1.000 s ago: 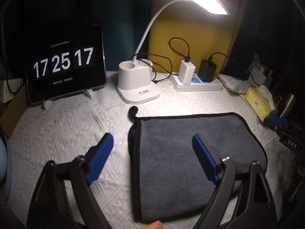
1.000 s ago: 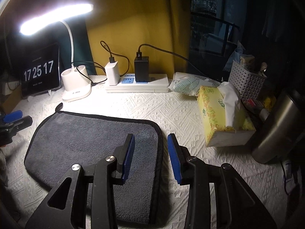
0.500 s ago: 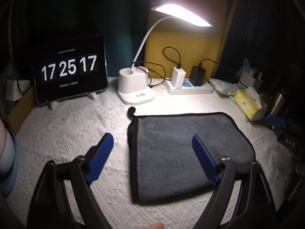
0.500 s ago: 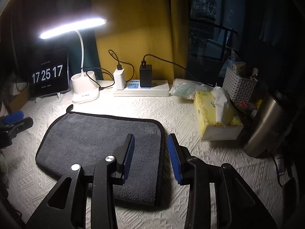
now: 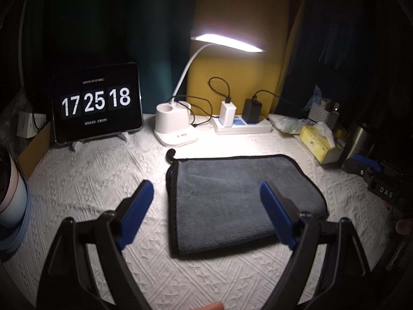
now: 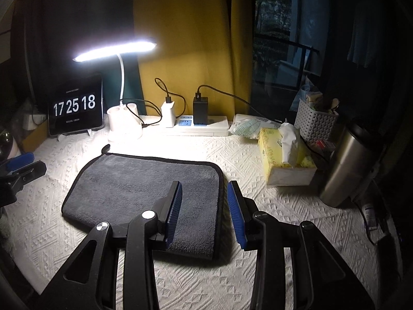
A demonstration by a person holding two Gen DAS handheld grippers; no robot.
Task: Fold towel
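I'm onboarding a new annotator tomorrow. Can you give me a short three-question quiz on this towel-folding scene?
1. True or false: the right gripper is clamped on the grey towel.
2. Which stands nearest the towel's hanging loop? A) tissue box B) lamp base C) steel flask
3. Fill in: the tablet clock reads 17 25 __.

Key:
1. False: its fingers are apart, with nothing between them; the left gripper is open too.
2. B
3. 18
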